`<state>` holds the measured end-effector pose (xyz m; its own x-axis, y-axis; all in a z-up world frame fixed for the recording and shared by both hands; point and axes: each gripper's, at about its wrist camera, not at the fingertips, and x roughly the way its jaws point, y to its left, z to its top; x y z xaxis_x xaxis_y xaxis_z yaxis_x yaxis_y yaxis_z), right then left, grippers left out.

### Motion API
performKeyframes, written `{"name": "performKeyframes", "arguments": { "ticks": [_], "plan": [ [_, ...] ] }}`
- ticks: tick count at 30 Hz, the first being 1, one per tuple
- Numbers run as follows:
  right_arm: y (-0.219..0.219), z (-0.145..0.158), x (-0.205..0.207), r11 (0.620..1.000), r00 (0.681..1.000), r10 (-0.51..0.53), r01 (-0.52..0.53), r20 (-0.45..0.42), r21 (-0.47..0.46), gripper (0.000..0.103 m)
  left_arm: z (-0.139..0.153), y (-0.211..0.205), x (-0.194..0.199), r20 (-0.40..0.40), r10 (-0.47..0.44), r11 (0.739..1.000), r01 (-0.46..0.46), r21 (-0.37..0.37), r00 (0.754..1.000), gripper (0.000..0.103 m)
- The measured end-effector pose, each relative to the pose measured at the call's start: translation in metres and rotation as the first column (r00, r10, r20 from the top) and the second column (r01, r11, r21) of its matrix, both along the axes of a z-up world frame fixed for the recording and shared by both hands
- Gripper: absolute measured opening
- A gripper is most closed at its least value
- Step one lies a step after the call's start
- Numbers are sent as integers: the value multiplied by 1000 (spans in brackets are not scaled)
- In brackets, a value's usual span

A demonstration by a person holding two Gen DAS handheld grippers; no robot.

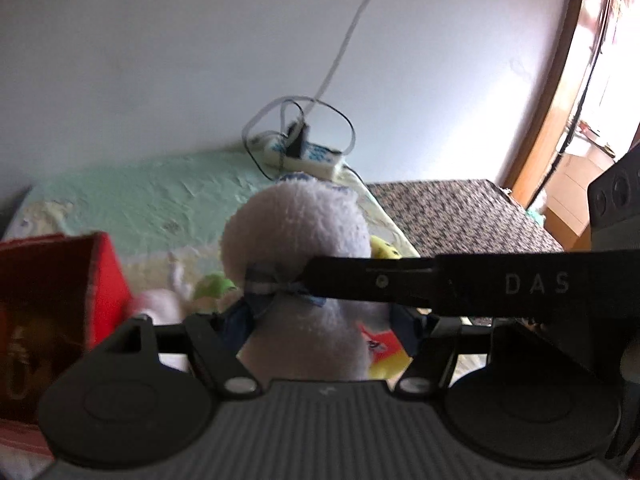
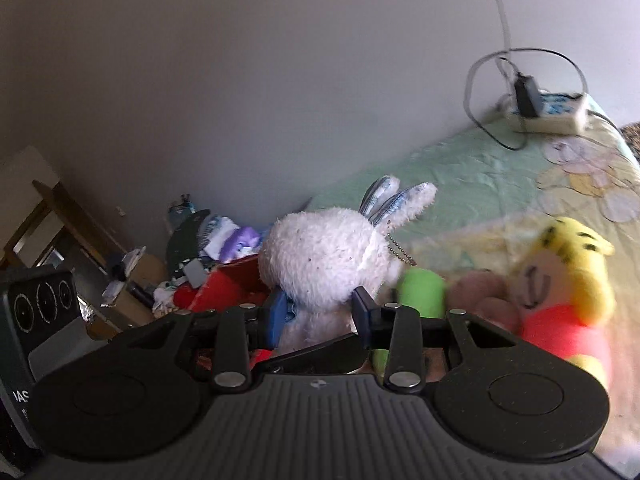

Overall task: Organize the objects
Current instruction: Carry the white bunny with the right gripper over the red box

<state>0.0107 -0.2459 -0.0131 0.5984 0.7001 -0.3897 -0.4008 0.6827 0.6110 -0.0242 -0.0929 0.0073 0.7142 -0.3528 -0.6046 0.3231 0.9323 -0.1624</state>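
A white plush rabbit (image 1: 300, 240) with blue-lined ears and a blue neck ribbon is held upright above the bed. My left gripper (image 1: 320, 324) is shut on its body below the ribbon. My right gripper (image 2: 320, 312) is shut on the same rabbit (image 2: 324, 256) from the other side; its finger crosses the left wrist view at neck height. A yellow and red plush doll (image 2: 568, 280), a green plush piece (image 2: 424, 292) and a pink plush (image 2: 484, 300) lie on the bed beside it. A red box (image 1: 60, 300) stands open at the left.
The bed has a pale green cartoon sheet (image 1: 140, 204). A white power strip with a black plug and cables (image 1: 304, 152) lies at the wall. A dark patterned cushion (image 1: 460, 212) lies right. Clutter (image 2: 200, 256) fills the floor corner.
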Motion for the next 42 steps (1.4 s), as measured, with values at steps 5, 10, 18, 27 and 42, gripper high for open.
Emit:
{"name": "performKeyframes", "arguments": {
  "ticks": [5, 10, 18, 27, 42],
  "plan": [
    [40, 12, 2, 1000, 998, 24, -23, 50, -8, 38, 12, 39, -12, 42, 30, 999, -29, -16, 999, 69],
    [90, 17, 1, 999, 997, 44, -44, 67, -9, 38, 19, 90, -19, 69, 50, 999, -49, -17, 996, 69],
    [183, 7, 9, 995, 993, 97, -97, 63, -4, 38, 18, 190, -19, 68, 99, 995, -99, -12, 993, 69],
    [265, -21, 30, 989, 989, 145, -145, 3, 0, 38, -8, 280, -4, 17, 159, 986, -159, 49, 987, 69],
    [309, -57, 66, 988, 968, 146, -151, -205, -9, 38, -61, 336, 37, -103, 225, 968, -209, 140, 969, 69]
  ]
}}
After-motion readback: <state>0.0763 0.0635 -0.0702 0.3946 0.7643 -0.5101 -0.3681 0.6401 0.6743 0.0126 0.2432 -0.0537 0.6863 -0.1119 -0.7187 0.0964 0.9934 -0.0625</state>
